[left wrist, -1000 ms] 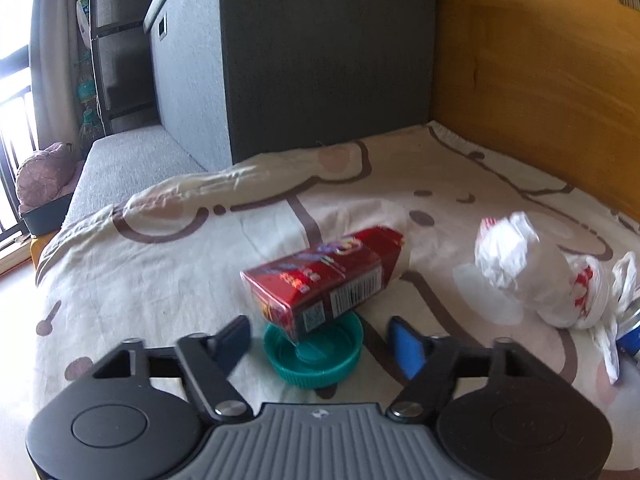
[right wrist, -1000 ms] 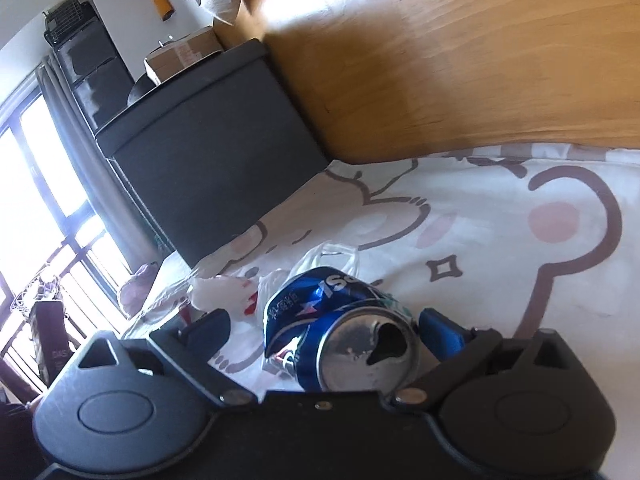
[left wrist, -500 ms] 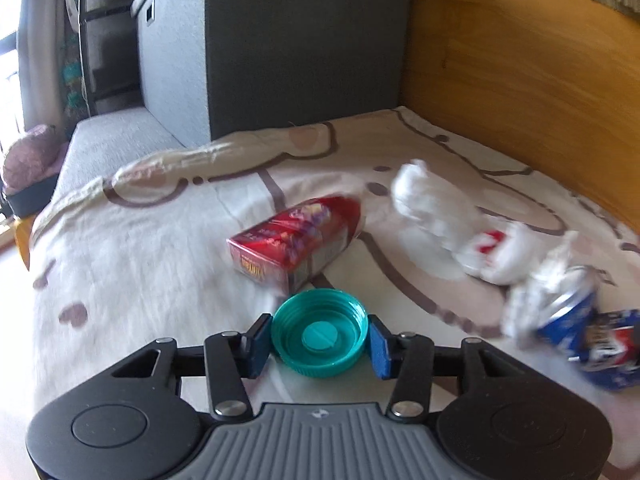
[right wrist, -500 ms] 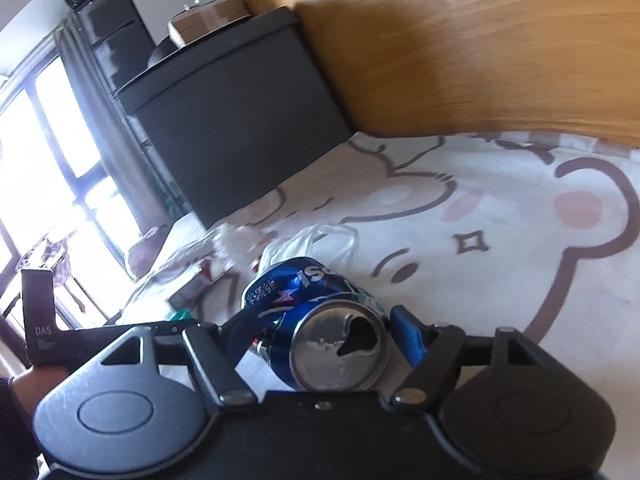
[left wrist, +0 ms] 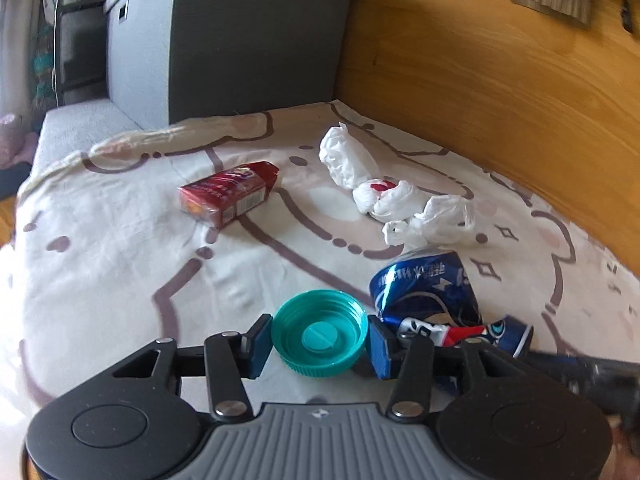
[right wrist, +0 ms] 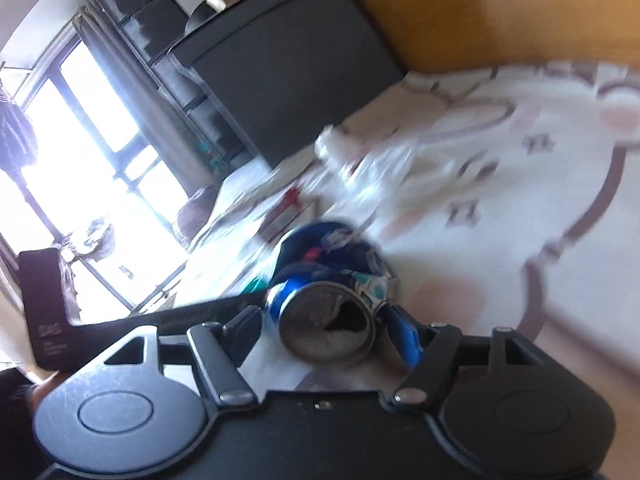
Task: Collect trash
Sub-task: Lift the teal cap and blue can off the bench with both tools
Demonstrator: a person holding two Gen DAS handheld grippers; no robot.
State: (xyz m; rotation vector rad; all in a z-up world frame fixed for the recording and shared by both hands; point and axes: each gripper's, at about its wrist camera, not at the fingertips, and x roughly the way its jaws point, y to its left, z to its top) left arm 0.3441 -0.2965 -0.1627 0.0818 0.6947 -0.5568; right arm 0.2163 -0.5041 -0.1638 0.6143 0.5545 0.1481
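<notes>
My left gripper (left wrist: 320, 343) is shut on a teal bottle cap (left wrist: 320, 320), which it holds open side up just above the bed sheet (left wrist: 100, 260). Clamped between the blue pads of my right gripper (right wrist: 328, 326) is a crushed blue soda can (right wrist: 320, 280), its opened top facing the camera. The left wrist view shows that can (left wrist: 424, 292) just right of the cap. A red carton (left wrist: 228, 194) lies further back on the sheet. Crumpled white plastic bags (left wrist: 384, 196) lie to its right. The right wrist view is blurred.
A dark grey storage box (left wrist: 240, 40) stands at the far end of the bed. A wooden panel (left wrist: 500, 80) runs along the right side. A bright window (right wrist: 60, 160) with a curtain is off to the left.
The left gripper closed on the teal cap and drew back from the red carton. The right gripper closed on the blue can and carried it toward the left gripper.
</notes>
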